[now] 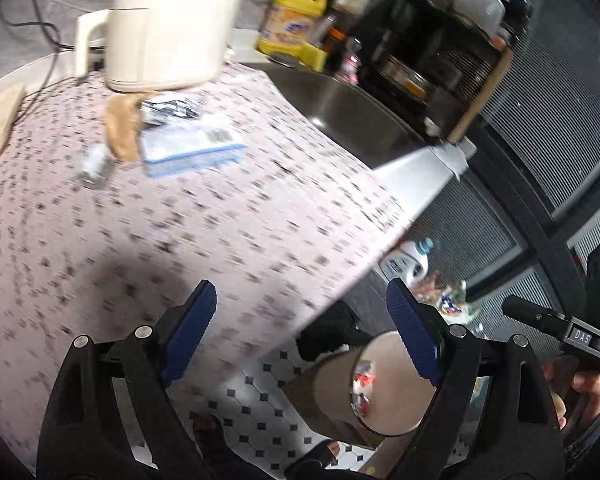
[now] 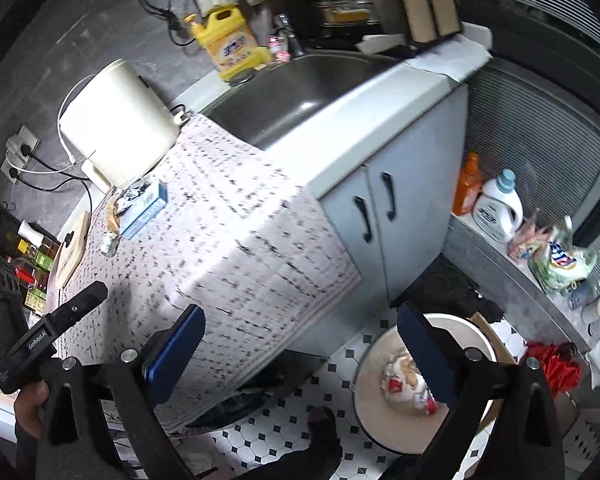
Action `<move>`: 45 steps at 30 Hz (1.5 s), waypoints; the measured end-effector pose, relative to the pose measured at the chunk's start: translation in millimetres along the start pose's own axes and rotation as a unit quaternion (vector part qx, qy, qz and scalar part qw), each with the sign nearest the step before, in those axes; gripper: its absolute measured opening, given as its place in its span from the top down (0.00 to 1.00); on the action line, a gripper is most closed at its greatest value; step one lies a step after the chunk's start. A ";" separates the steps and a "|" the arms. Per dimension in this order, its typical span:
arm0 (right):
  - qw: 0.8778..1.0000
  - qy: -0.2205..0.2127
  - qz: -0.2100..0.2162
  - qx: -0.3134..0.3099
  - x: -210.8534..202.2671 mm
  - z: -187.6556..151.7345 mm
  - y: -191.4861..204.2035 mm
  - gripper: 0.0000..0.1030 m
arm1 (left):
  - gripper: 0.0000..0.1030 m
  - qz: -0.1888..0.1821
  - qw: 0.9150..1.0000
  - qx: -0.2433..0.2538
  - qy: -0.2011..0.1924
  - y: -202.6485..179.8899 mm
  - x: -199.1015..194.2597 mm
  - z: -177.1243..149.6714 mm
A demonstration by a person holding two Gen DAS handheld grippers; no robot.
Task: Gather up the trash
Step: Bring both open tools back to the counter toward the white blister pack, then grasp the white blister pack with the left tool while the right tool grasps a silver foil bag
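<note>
- Kitchen counter, covered in a speckled cloth, runs beside a steel sink; black-and-white tiled floor lies below.
- Left gripper: my tongs gape wide, nothing between the blue pads, poised over the counter's near edge.
- Right gripper: likewise spread wide and empty, over the counter's near corner and the floor.
- Trash remaining, at the counter's far edge against the cream appliance: a blue-and-white packet, a crumpled clear wrapper touching it, a tan scrap alongside, and a small blurred item just beside that; I cannot tell what it is.
- Round bin stands on the floor near the counter's near corner, with red-and-white wrappers already in it.
- Judged progress: partway; four pieces left to fetch.
- Risks: the wrapper and packet overlap, so a pinch may lift both and shed one on the way. The flat packet may slide on the cloth instead of rising into the pads. The appliance crowds the pile, so a wide approach may knock it or snag its cord. Both views are smeared with motion, so my aim at the small item is poor.
</note>
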State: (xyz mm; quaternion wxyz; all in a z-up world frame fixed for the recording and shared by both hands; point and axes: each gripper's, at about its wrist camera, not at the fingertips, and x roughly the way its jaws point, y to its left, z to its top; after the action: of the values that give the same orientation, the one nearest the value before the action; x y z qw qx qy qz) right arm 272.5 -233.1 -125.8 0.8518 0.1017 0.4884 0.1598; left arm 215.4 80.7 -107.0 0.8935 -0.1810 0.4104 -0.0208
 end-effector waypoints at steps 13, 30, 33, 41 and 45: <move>0.999 0.000 0.029 -0.018 44.3 16.0 89.0 0.17 | 0.28 0.024 0.999 -0.028 -0.038 104.5 -11.7 41.8; 0.998 0.014 0.042 -0.049 98.8 52.9 190.3 0.42 | 0.62 0.020 0.999 -0.037 0.005 177.2 42.1 82.5; 0.998 0.018 0.038 -0.052 105.7 60.9 201.3 0.42 | 0.77 0.015 0.999 -0.041 0.014 182.7 52.5 86.1; 0.995 0.036 0.052 -0.078 138.6 85.4 230.1 0.49 | 0.77 0.040 0.997 -0.068 -0.023 215.5 23.7 94.1; 0.993 0.043 0.065 -0.093 163.0 101.0 249.8 0.51 | 0.77 0.060 0.993 -0.096 -0.033 243.6 0.5 83.4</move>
State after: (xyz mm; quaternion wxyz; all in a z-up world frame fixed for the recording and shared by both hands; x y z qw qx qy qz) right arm 393.5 57.6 -123.1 0.8236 0.0467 0.5002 0.2633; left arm 250.5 333.5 -140.4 0.8846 -0.2420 0.3908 0.0782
